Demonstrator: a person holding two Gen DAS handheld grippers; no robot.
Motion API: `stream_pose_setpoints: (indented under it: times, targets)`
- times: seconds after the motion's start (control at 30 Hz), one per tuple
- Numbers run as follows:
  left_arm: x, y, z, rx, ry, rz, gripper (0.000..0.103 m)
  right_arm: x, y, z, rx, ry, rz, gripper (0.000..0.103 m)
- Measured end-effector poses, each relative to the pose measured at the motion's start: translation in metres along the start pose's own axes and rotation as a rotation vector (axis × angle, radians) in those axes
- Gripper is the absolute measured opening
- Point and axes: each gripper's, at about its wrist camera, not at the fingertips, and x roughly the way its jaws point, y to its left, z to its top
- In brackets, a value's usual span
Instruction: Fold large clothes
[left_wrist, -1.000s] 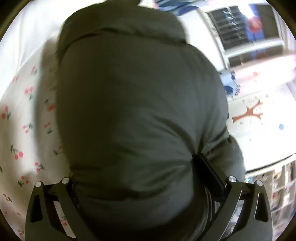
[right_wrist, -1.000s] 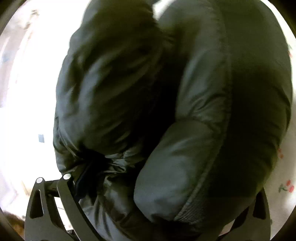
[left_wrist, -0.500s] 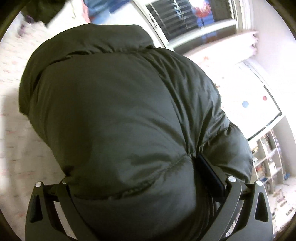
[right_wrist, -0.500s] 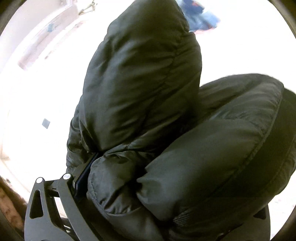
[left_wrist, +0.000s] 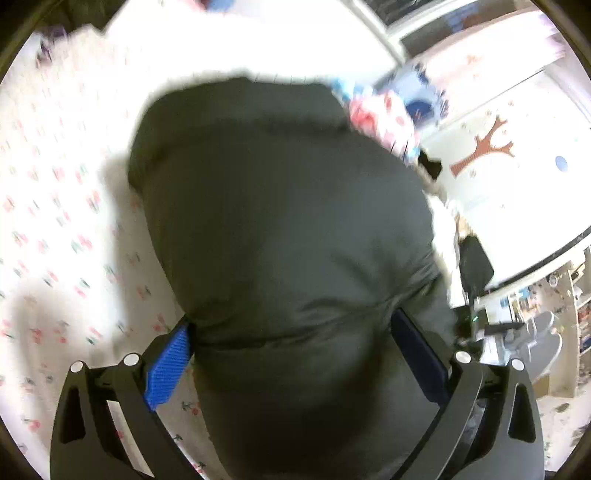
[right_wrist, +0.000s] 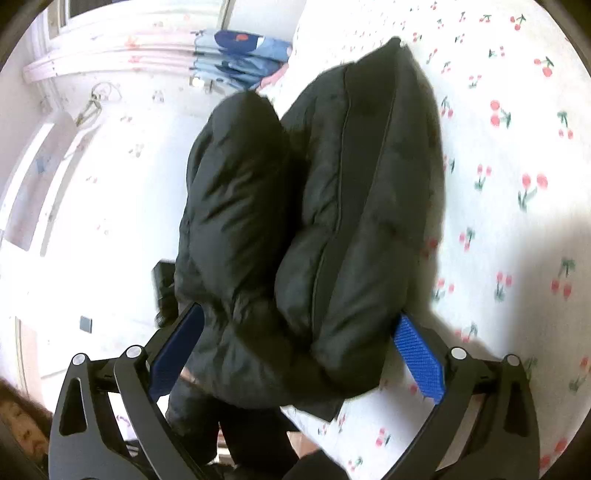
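Observation:
A dark olive puffer jacket (left_wrist: 288, 236) lies bunched and folded on a white cherry-print sheet (left_wrist: 55, 221). In the left wrist view it fills the middle, and my left gripper (left_wrist: 295, 343) stands wide open around its near end, blue pads (left_wrist: 168, 363) showing at both sides. In the right wrist view the jacket (right_wrist: 332, 206) shows as two puffy folds side by side. My right gripper (right_wrist: 299, 343) is also wide open, its blue pads (right_wrist: 419, 360) on either side of the jacket's near end.
The cherry sheet (right_wrist: 517, 166) spreads to the right in the right wrist view. A folded blue cloth (right_wrist: 240, 55) lies at the far edge. A wall with a tree sticker (left_wrist: 484, 151) and cluttered shelves (left_wrist: 554, 314) stand to the right in the left wrist view.
Both grippers have opened from a tight grip on the jacket, baring the blue pads. The jacket has come down onto the sheet and sits further from both cameras.

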Motion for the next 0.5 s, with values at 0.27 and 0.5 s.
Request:
stream_pose_setpoints:
  times: [0.27, 0.5]
  targets:
    - [0.037, -0.030, 0.007, 0.121, 0.026, 0.173, 0.097, 0.013, 0.003, 0.021, -0.012, -0.028, 0.017, 0.097]
    - [0.049, -0.046, 0.013, 0.212, 0.065, 0.283, 0.097, -0.010, -0.017, 0.026, 0.039, -0.096, 0.073, 0.097]
